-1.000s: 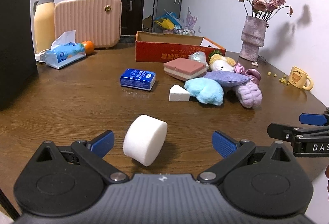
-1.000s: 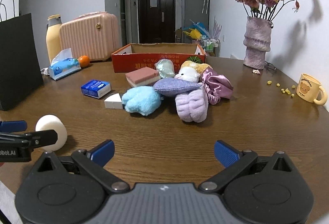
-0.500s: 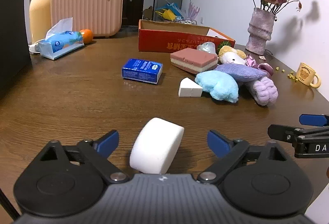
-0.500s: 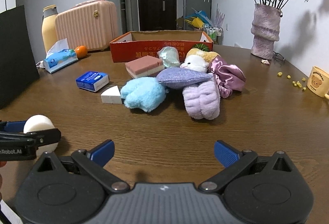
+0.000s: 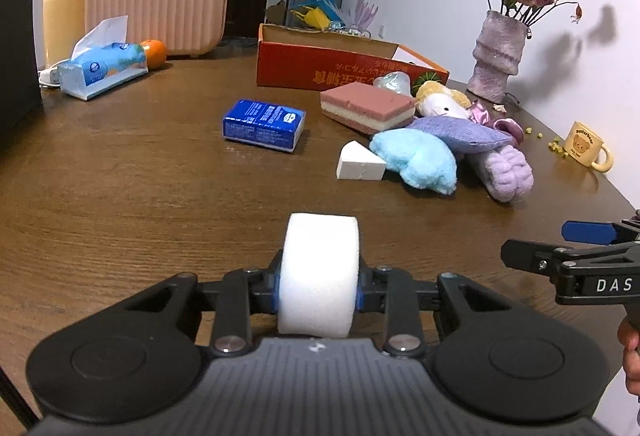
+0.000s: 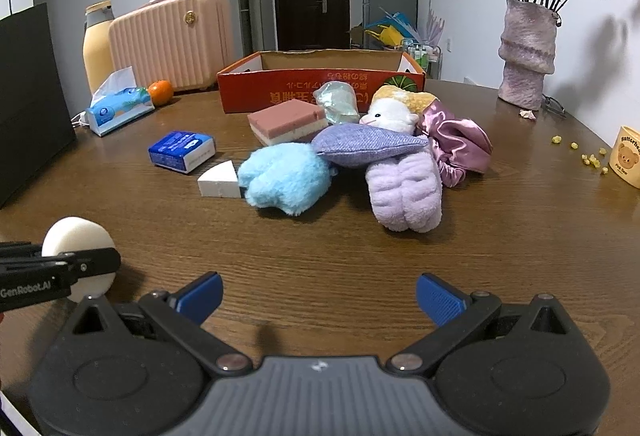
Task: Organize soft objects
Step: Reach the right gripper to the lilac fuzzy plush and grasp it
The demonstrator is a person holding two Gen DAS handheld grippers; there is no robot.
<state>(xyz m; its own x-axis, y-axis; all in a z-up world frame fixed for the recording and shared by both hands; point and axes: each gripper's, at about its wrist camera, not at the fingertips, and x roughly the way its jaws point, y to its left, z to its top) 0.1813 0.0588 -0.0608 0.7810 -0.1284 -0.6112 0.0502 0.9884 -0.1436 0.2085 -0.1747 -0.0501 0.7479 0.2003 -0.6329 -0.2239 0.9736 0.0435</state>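
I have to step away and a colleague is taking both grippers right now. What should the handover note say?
Left gripper: shut on the white round sponge, held near the table's front edge.
Right gripper: open, holding nothing, low over the table.
Soft pile mid-table, in front of the red cardboard box: white wedge sponge, blue plush, purple pillow, lilac plush, pink layered sponge, pink satin scrunchie.
Done: round sponge gripped.
Left: probably box it, then the pile. The box's inside is barely visible.

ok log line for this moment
left gripper: shut on round sponge | right gripper: open, idle | soft pile: on table | box: behind pile
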